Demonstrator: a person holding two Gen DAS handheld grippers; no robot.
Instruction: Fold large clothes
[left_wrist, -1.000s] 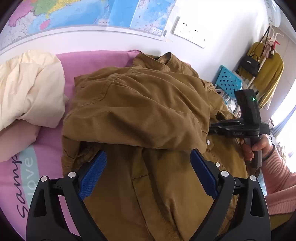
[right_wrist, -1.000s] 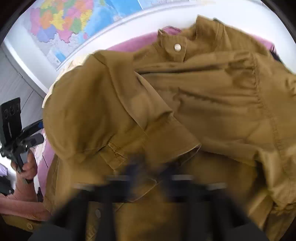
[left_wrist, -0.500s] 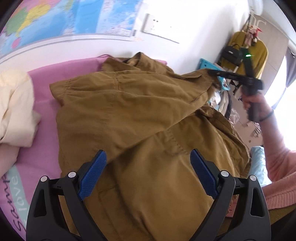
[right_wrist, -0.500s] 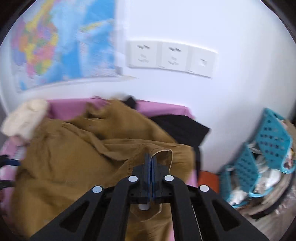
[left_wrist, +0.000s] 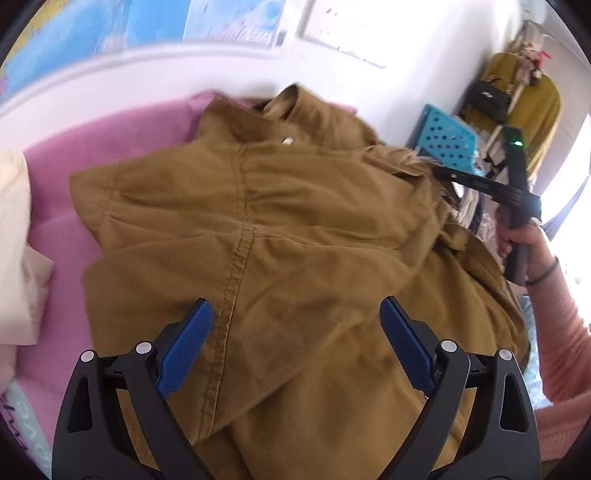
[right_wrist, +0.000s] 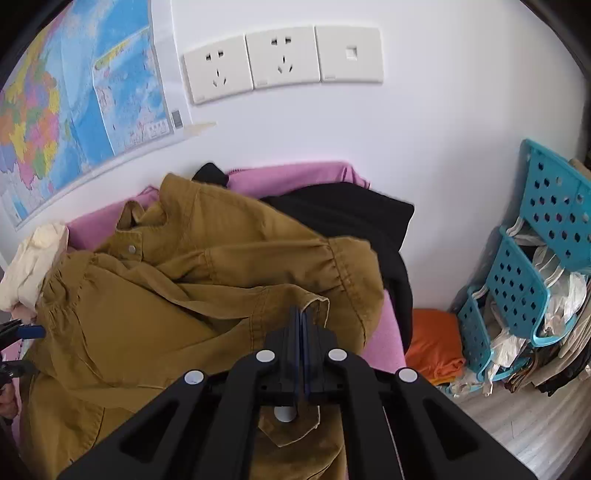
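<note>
A mustard-brown jacket (left_wrist: 295, 229) lies spread over the pink bed cover (left_wrist: 110, 136), collar toward the wall. My left gripper (left_wrist: 295, 325) is open and hovers over the jacket's near part, holding nothing. My right gripper (right_wrist: 301, 314) is shut on the jacket's sleeve cuff (right_wrist: 314, 301), held out over the jacket's right side. The jacket (right_wrist: 184, 295) shows bunched in the right wrist view. The right gripper (left_wrist: 439, 171) also shows at the right in the left wrist view.
A cream garment (left_wrist: 14, 243) lies at the bed's left. A black garment (right_wrist: 343, 214) lies at the bed's far right corner. Blue plastic baskets (right_wrist: 517, 280) with clothes and an orange cloth (right_wrist: 436, 339) sit on the floor to the right. Wall with sockets (right_wrist: 280, 59) and map behind.
My right gripper has carried the sleeve cuff lower and outward to the right, drawing the sleeve across the jacket. My left gripper has shifted closer over the jacket, still open.
</note>
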